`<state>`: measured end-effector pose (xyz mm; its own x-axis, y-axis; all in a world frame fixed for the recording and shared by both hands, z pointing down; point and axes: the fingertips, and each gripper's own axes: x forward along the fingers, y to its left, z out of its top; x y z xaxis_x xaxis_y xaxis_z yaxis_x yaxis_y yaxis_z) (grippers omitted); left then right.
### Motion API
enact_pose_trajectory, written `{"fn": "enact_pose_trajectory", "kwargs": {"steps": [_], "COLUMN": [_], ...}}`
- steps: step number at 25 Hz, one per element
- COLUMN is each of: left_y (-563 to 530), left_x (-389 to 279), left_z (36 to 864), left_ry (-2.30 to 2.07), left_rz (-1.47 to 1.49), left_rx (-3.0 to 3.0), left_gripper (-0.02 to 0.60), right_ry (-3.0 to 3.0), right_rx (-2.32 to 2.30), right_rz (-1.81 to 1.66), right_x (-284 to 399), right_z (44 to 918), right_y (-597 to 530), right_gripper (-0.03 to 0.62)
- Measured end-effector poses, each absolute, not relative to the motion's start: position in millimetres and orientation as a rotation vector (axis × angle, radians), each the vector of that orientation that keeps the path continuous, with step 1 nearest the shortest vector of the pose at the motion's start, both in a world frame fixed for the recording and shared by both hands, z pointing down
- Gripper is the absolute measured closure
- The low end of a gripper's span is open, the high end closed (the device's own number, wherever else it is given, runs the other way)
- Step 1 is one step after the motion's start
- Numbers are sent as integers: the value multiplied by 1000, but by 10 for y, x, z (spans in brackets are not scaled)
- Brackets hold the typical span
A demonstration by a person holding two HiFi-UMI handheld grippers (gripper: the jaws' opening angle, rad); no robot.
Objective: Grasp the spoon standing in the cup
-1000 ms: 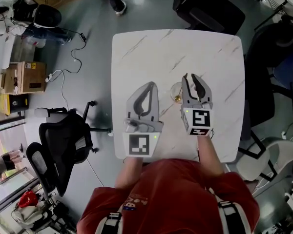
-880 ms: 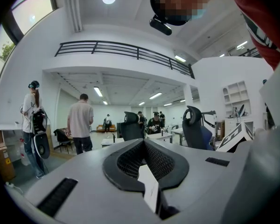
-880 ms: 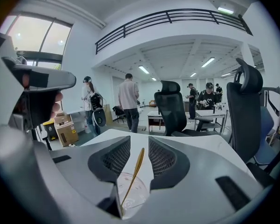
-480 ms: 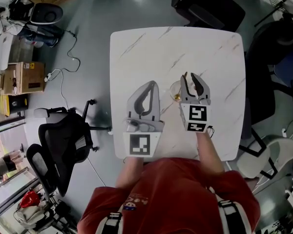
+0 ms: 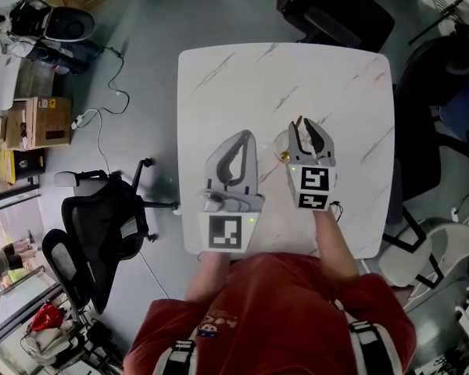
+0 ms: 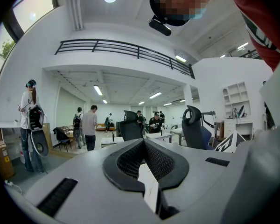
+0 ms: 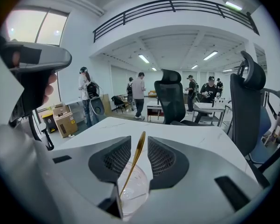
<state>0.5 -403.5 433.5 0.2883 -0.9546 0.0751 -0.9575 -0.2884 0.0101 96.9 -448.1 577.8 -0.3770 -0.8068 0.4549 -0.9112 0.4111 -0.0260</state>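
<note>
Right tongs [image 7: 139,142]: my jaws stand narrowly apart, ribbed pads facing each other. A sliver of gap shows on each side of the spoon handle, so nothing is clamped.
Spoon [image 7: 135,164]: gold and slim, leaning in the cup. Its handle rises between my right jaws, with its tip at the middle of the right gripper view.
Cup [image 7: 131,193]: clear, at lower centre of the right gripper view, just beyond the jaw roots. In the head view it sits right of centre on the table, under my right jaw tips.
Left tongs [image 6: 143,142]: my jaws meet at the tips and hold nothing. White tabletop shows through the loop they form. In the head view they lie left of the right tongs, near the cup but apart from it.
Table [image 5: 242,76]: white, marbled, square, filling the middle of the head view.
Floor, left side of head view: black office chair [image 5: 102,225]; above it a cardboard box [image 5: 44,123].
Background, both gripper views: people standing among desks, too small to detail.
</note>
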Motion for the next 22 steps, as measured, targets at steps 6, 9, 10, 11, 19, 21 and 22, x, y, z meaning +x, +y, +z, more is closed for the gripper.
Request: {"fn": "enact_pose_trajectory", "kwargs": {"steps": [6, 9, 10, 11, 19, 21, 22], "left_y": [-4027, -4022, -4019, -4018, -4012, -4014, -4015], "left_x": [2, -9, -12, -16, -35, -40, -40], "left_z": [4327, 4325, 4326, 4327, 4316, 4308, 4301], "left_ry": [-1844, -1846, -1846, -1847, -1851, -1854, -1854], "left_rz": [80, 82, 87, 90, 87, 80, 78], "left_rx": [2474, 2473, 2475, 2476, 2472, 2473, 2476], "left_gripper": [572, 572, 572, 572, 572, 572, 572], "right_ry": [-2292, -2289, -2287, -2286, -2271, -2266, -2263], "right_rx": [1460, 1464, 1467, 1469, 1473, 1471, 1471], "right_rz": [391, 388, 387, 386, 376, 367, 364], "right_x": [944, 933, 933, 933, 934, 930, 929], "right_z": [5819, 5825, 5825, 5825, 5849, 5853, 5852], "right_y": [-4485, -4493, -4496, -4500, -4525, -4529, -4530], "right_gripper": [497, 507, 511, 514, 534, 539, 542]}}
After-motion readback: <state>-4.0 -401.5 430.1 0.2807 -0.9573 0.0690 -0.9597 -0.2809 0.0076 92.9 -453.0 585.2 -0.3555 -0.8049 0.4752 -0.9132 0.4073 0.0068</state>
